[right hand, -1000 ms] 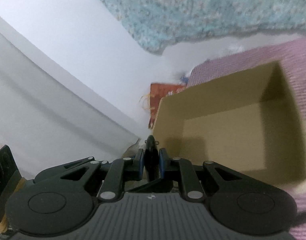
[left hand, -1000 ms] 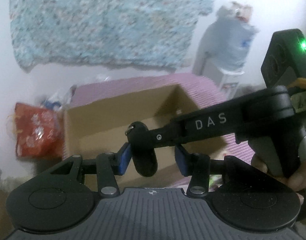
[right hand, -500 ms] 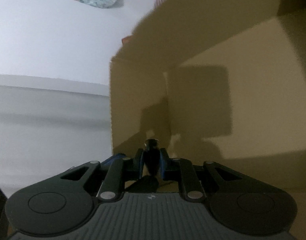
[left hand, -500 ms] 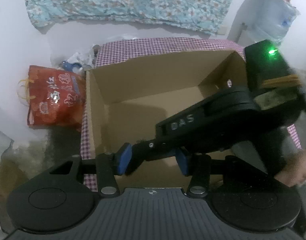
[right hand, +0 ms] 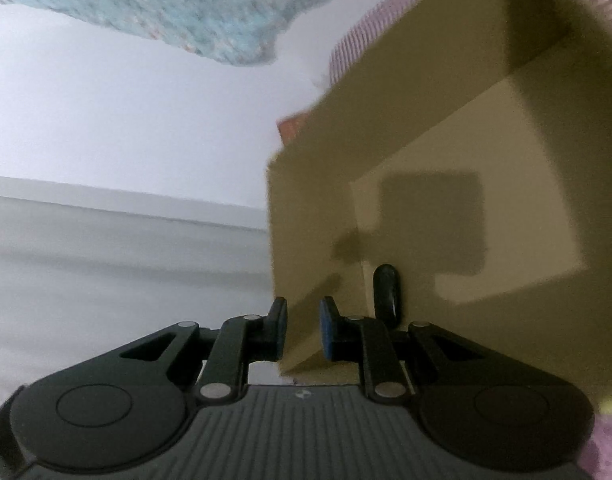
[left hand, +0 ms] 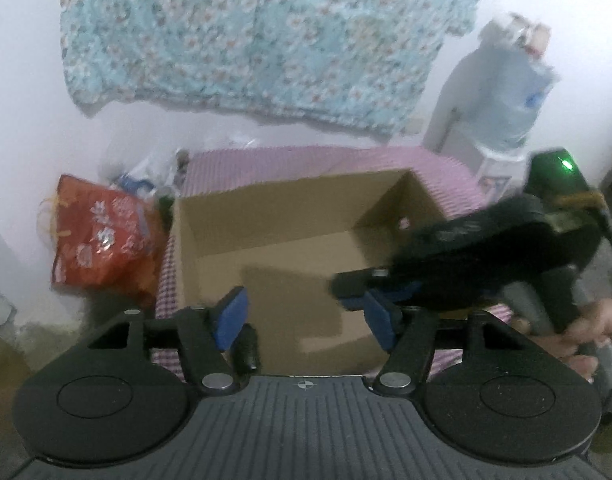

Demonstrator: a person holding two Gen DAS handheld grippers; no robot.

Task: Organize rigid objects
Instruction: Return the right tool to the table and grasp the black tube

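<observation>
The small black oblong object (right hand: pixel 387 294), gripped half a second ago by the right tongs (right hand: pixel 303 330), has been released and now lies in the cardboard box (left hand: pixel 265 208) at its near-left corner. Both right and left tongs (left hand: pixel 306 318) are parted and empty. Only the left view shows the checked cloth (left hand: pixel 289 162) beneath the box.

We record motion blur over the right gripper (left hand: pixel 360 294), its lettering unreadable. The small black object (right hand: pixel 387 294) in the cardboard box (right hand: pixel 526 128) is partly hidden behind a finger link; we cannot identify it. Box's right side is cropped.
</observation>
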